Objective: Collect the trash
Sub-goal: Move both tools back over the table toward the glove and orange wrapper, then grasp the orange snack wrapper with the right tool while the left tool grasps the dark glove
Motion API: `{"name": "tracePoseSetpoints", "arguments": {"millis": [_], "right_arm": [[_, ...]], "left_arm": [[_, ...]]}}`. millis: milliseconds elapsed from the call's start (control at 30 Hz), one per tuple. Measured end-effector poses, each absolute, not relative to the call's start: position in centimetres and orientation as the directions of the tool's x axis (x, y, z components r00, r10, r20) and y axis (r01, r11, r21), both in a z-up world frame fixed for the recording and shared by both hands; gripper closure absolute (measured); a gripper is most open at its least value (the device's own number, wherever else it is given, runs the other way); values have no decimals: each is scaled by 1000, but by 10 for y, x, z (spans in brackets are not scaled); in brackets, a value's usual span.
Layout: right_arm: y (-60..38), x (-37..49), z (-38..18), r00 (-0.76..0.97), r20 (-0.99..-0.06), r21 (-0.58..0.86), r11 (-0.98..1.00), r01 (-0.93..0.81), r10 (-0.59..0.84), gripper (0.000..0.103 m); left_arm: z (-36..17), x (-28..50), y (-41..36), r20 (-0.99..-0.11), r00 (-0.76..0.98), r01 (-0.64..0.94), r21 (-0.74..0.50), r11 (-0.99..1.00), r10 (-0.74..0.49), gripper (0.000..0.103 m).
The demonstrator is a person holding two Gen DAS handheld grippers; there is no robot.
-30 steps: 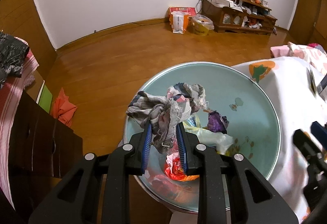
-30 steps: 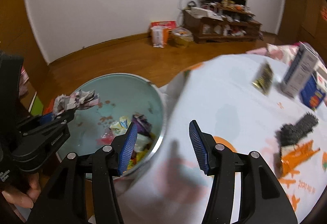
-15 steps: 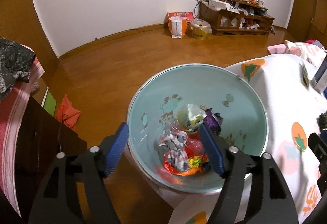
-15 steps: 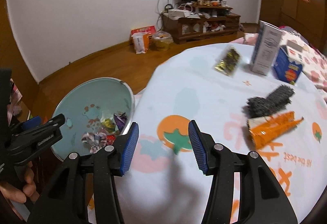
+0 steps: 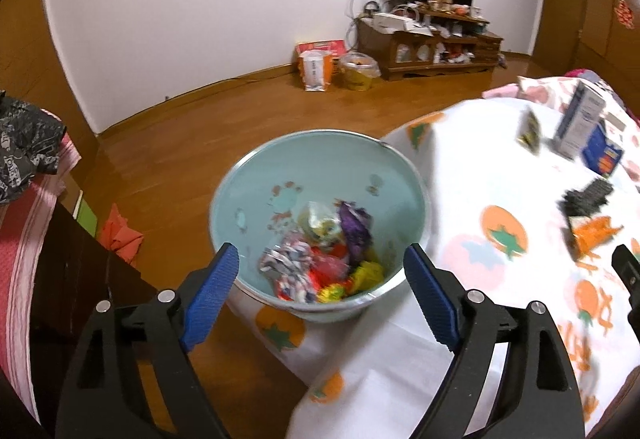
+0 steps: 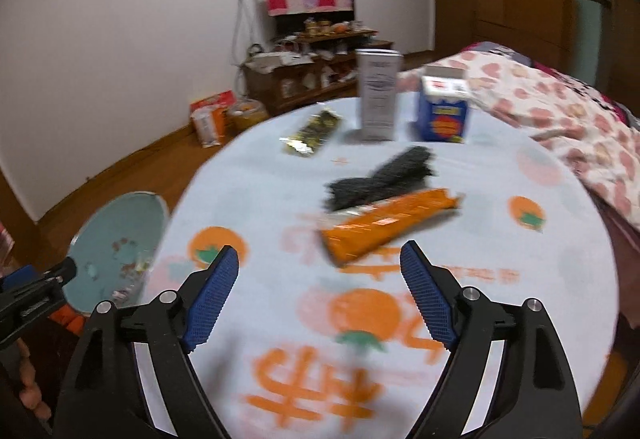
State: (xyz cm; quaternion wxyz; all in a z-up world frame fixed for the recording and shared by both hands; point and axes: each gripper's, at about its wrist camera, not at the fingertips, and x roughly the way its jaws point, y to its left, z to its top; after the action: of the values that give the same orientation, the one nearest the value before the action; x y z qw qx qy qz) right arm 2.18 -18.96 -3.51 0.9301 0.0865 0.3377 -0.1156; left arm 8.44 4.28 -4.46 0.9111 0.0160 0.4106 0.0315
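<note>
Trash (image 5: 320, 263) fills the teal bin (image 5: 312, 159) beside your round, tomato-print table (image 6: 248, 191); wooden floor (image 5: 200, 143) beyond. Left gripper (image 5: 320, 295) and right gripper (image 6: 316, 291): jaws apart, empty.

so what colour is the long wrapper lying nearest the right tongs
Orange. The long wrapper shows best in the right wrist view, beside a black wrapper.

Your left tongs (image 5: 320, 291) are spread wide w/ nothing between the blue pads (image 5: 210, 297), tilted down past the surface's left edge. Your right tongs (image 6: 318, 293) are also wide apart, empty, held over the surface's near-middle, pointing fwd. In the right wrist view your left tongs' tip shows at far left, w/ your fingers (image 6: 30, 385) below it.
</note>
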Motion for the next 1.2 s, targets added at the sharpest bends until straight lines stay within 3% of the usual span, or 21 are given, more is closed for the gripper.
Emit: {"name": "tracePoseSetpoints", "arguments": {"millis": [233, 700, 933, 1200], "right_arm": [[-242, -13, -42, 714, -661, 99, 916, 388, -230, 21], [-327, -53, -61, 628, -701, 102, 825, 556, -337, 22], [-329, -7, -61, 631, -727, 135, 845, 517, -270, 30], [-321, 69, -86, 584, -809, 331, 762, 556, -75, 38]], "left_arm": [[-45, 63, 9, -746, 665, 20, 65, 998, 35, 6], [-71, 34, -50, -777, 627, 212, 106, 972, -52, 6], [-75, 42, -49, -782, 622, 208, 116, 971, -40, 6], [-75, 65, -26, -795, 606, 135, 95, 986, -6, 6]]}}
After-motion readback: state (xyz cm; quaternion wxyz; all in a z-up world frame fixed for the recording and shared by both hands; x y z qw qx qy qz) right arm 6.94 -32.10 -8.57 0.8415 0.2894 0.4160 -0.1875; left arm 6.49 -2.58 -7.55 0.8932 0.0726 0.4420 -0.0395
